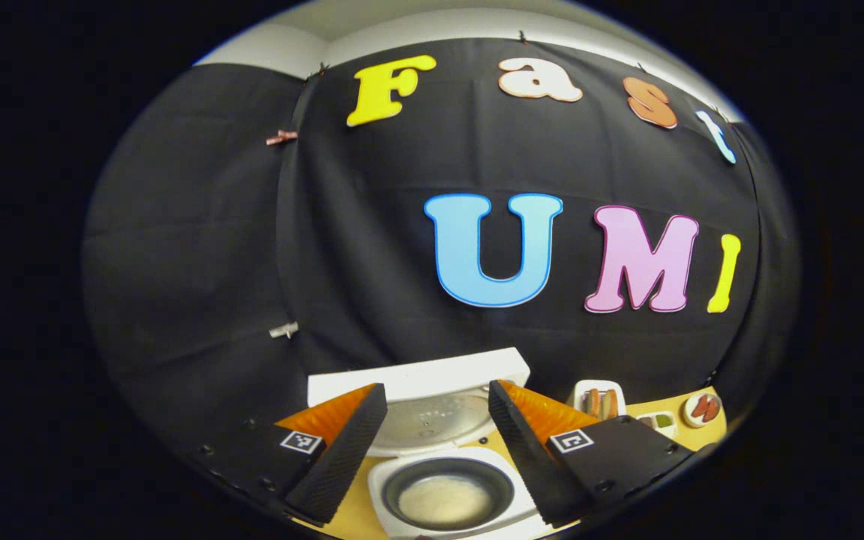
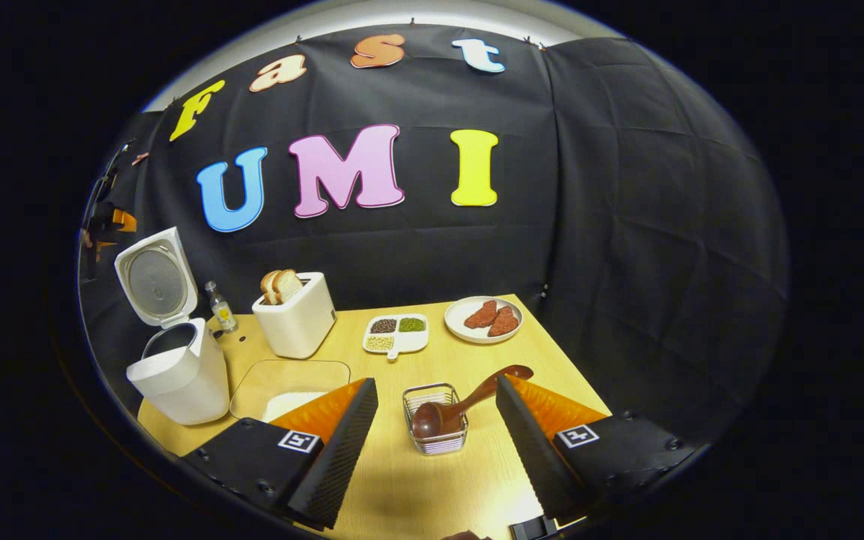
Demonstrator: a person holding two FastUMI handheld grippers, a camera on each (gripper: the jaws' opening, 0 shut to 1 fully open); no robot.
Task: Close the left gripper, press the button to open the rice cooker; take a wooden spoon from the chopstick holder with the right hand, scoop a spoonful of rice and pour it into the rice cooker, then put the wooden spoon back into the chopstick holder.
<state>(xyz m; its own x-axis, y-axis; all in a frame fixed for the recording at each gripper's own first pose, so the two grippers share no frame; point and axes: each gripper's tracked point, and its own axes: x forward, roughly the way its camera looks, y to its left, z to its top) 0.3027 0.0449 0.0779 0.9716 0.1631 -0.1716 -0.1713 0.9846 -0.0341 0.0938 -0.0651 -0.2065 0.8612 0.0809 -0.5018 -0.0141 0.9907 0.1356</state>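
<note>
Rice cooker (image 2: 177, 360) stands at the left edge of the wooden table (image 2: 469, 480), its lid (image 2: 156, 276) swung up and open; in the left gripper view white rice lies in the bottom of its dark inner pot (image 1: 447, 491). Just right of it sit a glass tray of rice (image 2: 289, 386) and, behind that, a toaster (image 2: 295, 319) holding bread slices. Toward the far edge are a plate of red meat (image 2: 484, 319) and a divided dish of beans (image 2: 396, 334). Near the front edge a wire chopstick holder (image 2: 436, 420) carries the wooden spoon (image 2: 469, 405), bowl down, handle leaning to the right.

Left gripper (image 1: 439, 442) hangs above the cooker with jaws spread wide, gripping nothing. Right gripper (image 2: 436, 442) is likewise wide apart and empty, the holder between its fingers but apart from them.

Either the spoon is already back and the job is finished, or fetching it comes next: that calls for closing on the raised handle and lifting straight out.
</note>
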